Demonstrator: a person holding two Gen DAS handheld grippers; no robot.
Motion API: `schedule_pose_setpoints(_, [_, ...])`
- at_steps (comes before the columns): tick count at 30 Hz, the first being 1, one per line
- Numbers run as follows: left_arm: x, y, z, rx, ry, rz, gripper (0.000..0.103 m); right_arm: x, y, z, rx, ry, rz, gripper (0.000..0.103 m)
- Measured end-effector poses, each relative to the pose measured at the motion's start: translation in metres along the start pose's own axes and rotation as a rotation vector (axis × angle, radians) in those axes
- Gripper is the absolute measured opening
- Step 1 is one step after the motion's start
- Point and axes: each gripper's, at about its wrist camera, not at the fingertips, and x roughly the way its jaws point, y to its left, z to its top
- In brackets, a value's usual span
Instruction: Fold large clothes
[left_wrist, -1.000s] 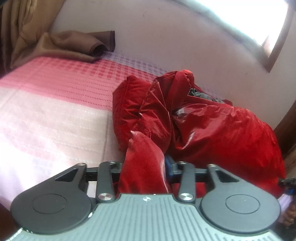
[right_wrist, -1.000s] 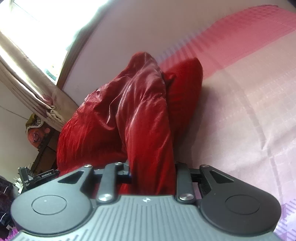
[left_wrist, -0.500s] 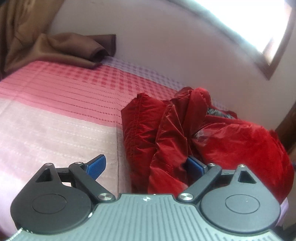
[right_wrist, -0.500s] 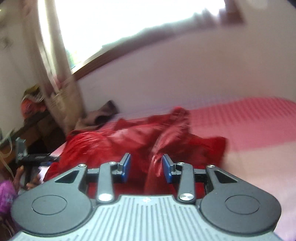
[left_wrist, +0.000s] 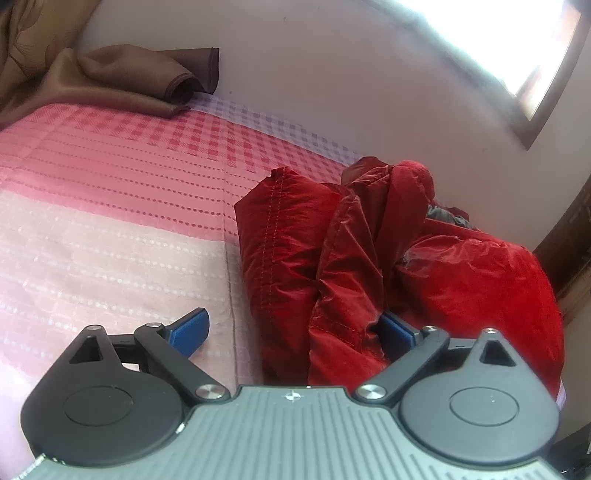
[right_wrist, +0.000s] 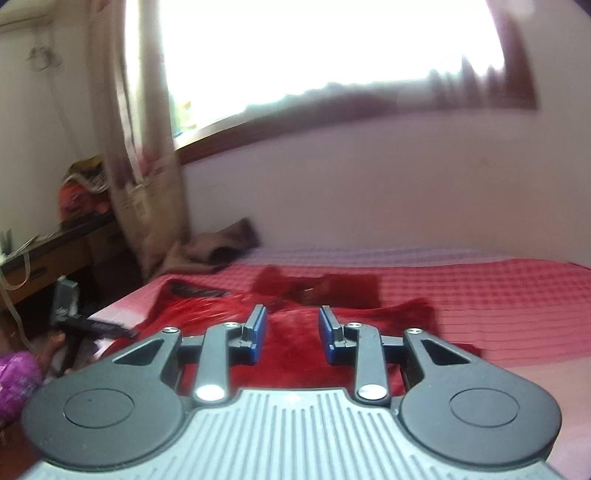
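Observation:
A shiny red padded jacket (left_wrist: 461, 288) lies bunched on the pink checked bedspread (left_wrist: 110, 221). My left gripper (left_wrist: 293, 326) is low at its near edge. Its jaws are opening wide, with a loose fold of the jacket between them. The fold lies near the right pad (left_wrist: 397, 328), and neither pad presses on it. In the right wrist view the jacket (right_wrist: 369, 314) spreads flat below and beyond my right gripper (right_wrist: 292, 332). That gripper hovers above it, its jaws closing slightly with a gap and nothing between them.
A brown cloth (left_wrist: 129, 81) lies at the bed's far corner against the wall. In the right wrist view a curtain (right_wrist: 147, 184) and a cluttered wooden desk (right_wrist: 55, 243) stand left of the bed. A hand (right_wrist: 51, 341) holds a black device there.
My left gripper let go of the red fold and its jaws spread wide. My right gripper released the jacket, rose and rolled level, and the jacket now lies flatter on the bed.

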Motion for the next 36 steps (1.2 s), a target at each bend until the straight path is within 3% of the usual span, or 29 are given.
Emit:
schedule_pose_setpoints(1, [0.0, 0.001, 0.0, -0.003, 0.005, -0.003, 0.096, 0.01, 0.007, -0.001, -0.023, 0.017, 0.025, 0.03])
schedule_pose_setpoints(6, [0.005, 0.001, 0.003, 0.02, 0.037, -0.038, 0.075, 0.069, 0.027, -0.004, -0.105, 0.125, 0.067, 0.019])
schedule_pose_setpoints(9, [0.008, 0.0, 0.005, 0.04, 0.053, -0.074, 0.061, 0.099, 0.02, -0.005, -0.105, 0.171, 0.039, 0.018])
schedule_pose_setpoints(12, [0.012, 0.0, 0.004, 0.05, 0.057, -0.093, 0.057, 0.124, 0.014, -0.005, -0.105, 0.208, 0.018, 0.017])
schedule_pose_setpoints(18, [0.015, 0.009, 0.003, 0.013, 0.057, -0.144, 0.056, 0.163, 0.009, -0.019, -0.106, 0.251, -0.005, 0.013])
schedule_pose_setpoints(23, [0.021, 0.024, 0.007, -0.041, 0.111, -0.194, 0.064, 0.172, 0.006, -0.026, -0.111, 0.264, -0.019, 0.013])
schedule_pose_setpoints(25, [0.023, 0.022, 0.006, -0.05, 0.109, -0.193, 0.061, 0.176, 0.007, -0.03, -0.12, 0.267, -0.025, 0.013])
schedule_pose_setpoints(30, [0.012, 0.005, 0.0, -0.086, 0.047, -0.159, 0.031, 0.18, 0.003, -0.036, -0.095, 0.261, -0.02, 0.012])
schedule_pose_setpoints(32, [0.001, -0.005, 0.0, -0.119, 0.016, -0.131, 0.024, 0.18, 0.001, -0.04, -0.081, 0.254, -0.017, 0.012])
schedule_pose_setpoints(36, [-0.025, -0.04, 0.004, -0.169, -0.055, -0.073, 0.018, 0.18, -0.003, -0.043, -0.044, 0.247, -0.01, 0.012])
